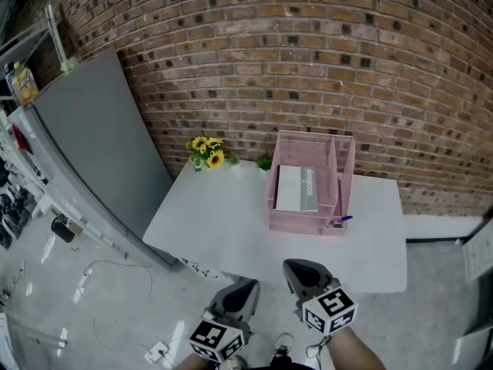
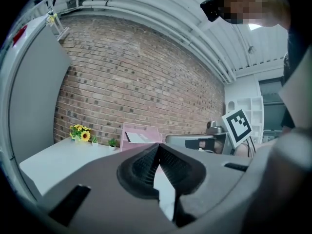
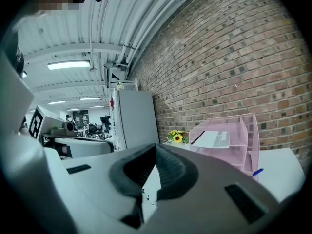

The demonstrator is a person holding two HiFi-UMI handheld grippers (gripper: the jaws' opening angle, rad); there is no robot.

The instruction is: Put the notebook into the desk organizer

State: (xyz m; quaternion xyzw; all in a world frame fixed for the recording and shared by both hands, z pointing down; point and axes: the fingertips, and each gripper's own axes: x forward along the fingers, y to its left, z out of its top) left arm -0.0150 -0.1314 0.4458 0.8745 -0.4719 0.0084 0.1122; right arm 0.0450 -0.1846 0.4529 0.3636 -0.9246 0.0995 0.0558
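The white-covered notebook (image 1: 296, 189) lies flat on a shelf of the pink wire desk organizer (image 1: 343, 177), which stands at the back of the white table (image 1: 223, 230). Both grippers are low in the head view, short of the table's near edge. The left gripper (image 1: 248, 284) is shut with nothing between its jaws, and so is the right gripper (image 1: 295, 265). In the left gripper view the jaws (image 2: 158, 146) meet at the tips, and the organizer (image 2: 141, 129) is far ahead. The right gripper view shows closed jaws (image 3: 156, 146), with the organizer (image 3: 246, 130) and notebook (image 3: 214, 139) beyond them.
A bunch of sunflowers (image 1: 206, 151) and a small green plant (image 1: 264, 162) stand at the table's back edge by the brick wall. A blue pen (image 1: 343, 220) lies at the organizer's front right corner. A grey cabinet (image 1: 92, 145) stands to the left, with cables (image 1: 115, 284) on the floor.
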